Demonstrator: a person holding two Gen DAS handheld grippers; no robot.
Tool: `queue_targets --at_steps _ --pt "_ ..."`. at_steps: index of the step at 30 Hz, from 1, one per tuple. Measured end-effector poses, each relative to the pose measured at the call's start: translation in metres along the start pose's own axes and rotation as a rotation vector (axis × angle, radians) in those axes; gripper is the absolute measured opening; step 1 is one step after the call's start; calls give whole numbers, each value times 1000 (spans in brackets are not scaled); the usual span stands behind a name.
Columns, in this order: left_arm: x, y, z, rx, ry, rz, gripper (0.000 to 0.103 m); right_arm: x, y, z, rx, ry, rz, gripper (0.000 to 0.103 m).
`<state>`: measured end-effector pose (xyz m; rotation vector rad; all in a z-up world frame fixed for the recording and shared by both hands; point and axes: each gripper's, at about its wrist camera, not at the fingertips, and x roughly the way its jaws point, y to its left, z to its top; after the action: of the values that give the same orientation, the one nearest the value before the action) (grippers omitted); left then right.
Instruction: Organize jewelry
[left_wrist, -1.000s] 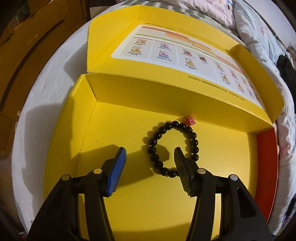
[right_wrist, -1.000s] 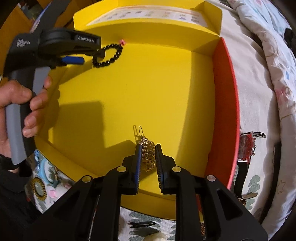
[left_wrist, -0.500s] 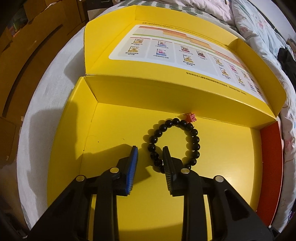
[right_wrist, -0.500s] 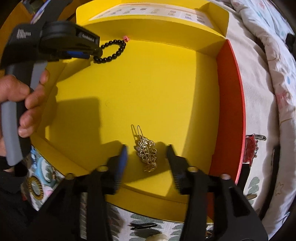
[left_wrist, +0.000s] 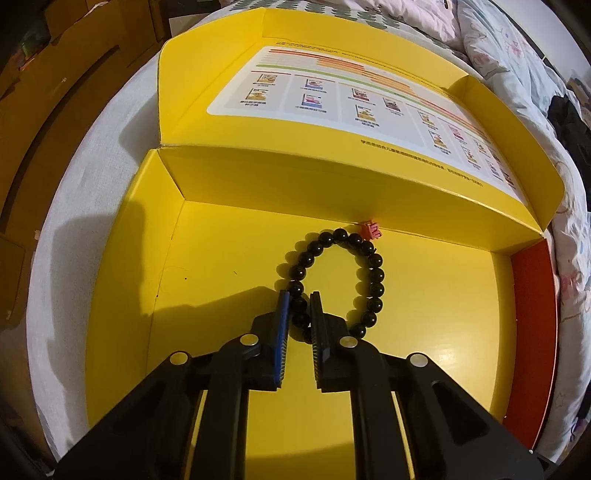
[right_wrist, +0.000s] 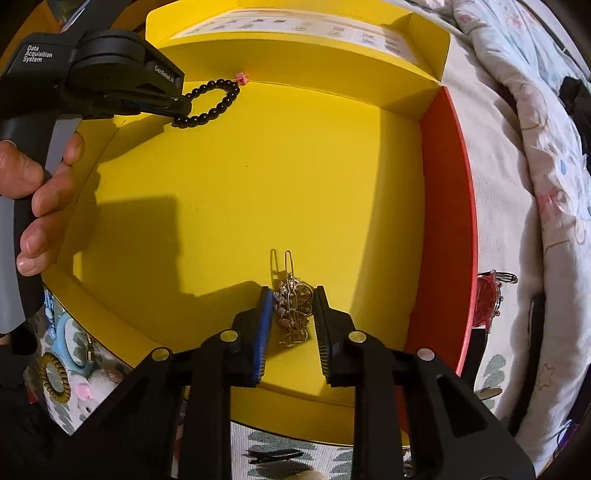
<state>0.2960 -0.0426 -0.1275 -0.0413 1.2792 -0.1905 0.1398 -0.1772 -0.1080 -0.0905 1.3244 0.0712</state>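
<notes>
While the yellow box (left_wrist: 461, 325) lies open on a patterned bedspread (right_wrist: 517, 184), cardboard (left_wrist: 55, 92) stands far left. Left gripper (left_wrist: 299, 299) has closed on the black bead bracelet (left_wrist: 373, 280); right gripper (right_wrist: 293, 291) has just narrowed onto the metal hair clip (right_wrist: 293, 299).

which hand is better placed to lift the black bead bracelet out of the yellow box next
Left. The left gripper has just closed on the near beads of the bracelet. The right gripper sits across the box, its jaws just closing around the gold hair clip.

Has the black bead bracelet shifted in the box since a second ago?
No. The bracelet lies where it did, its pink charm against the box's back wall. Only the left tongs have just been closing on its near-left beads.
</notes>
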Motion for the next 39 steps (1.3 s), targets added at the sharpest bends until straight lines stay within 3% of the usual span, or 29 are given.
queue_targets --at_steps 8,14,22,29,39 --pt "-10 5 1 -24 -22 -52 10 -5 -12 6 37 -3 52 23" --pt "-28 8 2 -36 -44 -99 10 -25 -38 11 81 -52 110 23" --pt "-71 4 -2 -33 -110 -169 9 -53 -69 10 138 -108 159 23" --pt "-116 -4 -15 -10 -166 -202 9 -89 -86 -6 185 -163 177 23" --pt "-183 -12 -65 66 -212 -216 9 -127 -165 -50 332 -226 135 23"
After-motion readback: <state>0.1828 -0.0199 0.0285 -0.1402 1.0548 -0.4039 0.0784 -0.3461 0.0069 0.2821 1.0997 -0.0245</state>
